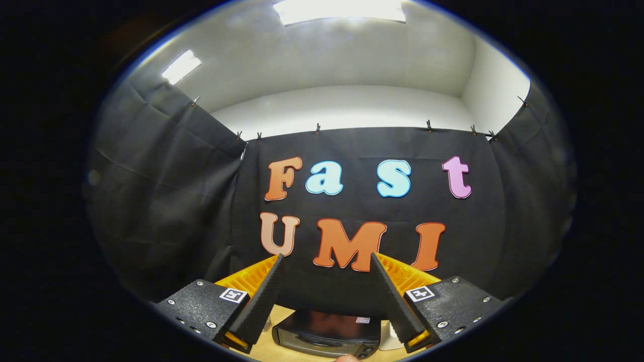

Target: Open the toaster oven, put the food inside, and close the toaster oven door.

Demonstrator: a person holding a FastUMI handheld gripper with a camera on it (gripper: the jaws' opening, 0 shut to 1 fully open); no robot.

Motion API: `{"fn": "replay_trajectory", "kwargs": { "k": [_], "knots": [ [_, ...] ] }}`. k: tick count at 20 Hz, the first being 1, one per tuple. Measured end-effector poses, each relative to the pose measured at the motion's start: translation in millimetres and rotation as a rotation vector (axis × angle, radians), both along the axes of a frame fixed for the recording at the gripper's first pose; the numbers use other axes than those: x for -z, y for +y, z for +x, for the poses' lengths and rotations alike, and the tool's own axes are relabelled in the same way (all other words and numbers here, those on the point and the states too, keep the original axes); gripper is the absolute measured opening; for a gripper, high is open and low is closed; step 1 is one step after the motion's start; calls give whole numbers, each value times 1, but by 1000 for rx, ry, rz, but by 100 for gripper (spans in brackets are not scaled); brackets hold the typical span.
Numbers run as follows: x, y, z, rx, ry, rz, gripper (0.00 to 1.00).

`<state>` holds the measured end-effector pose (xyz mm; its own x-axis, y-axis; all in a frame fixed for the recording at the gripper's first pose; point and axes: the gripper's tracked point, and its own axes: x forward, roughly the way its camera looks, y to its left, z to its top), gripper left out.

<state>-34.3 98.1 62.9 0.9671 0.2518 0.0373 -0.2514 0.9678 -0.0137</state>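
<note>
- The gripper (326,261) is held high with its fingers (261,296) spread wide — the gap between them holds nothing, only air in front of the black cloth wall (166,201).
- Below, between the fingers, the toaster oven (327,339) stands on the wooden table (282,317), its dark top facing up and free of things.
- A white object (390,339) sits just beside the oven's right side.
- The cloth wall closes off the table's far edge behind the oven — the room above is open.
</note>
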Motion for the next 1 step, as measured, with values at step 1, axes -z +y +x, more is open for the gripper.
{"fn": "replay_trajectory", "kwargs": {
  "k": [1],
  "knots": [
    [2,1,0,-6,5,-1,99]
  ]
}}
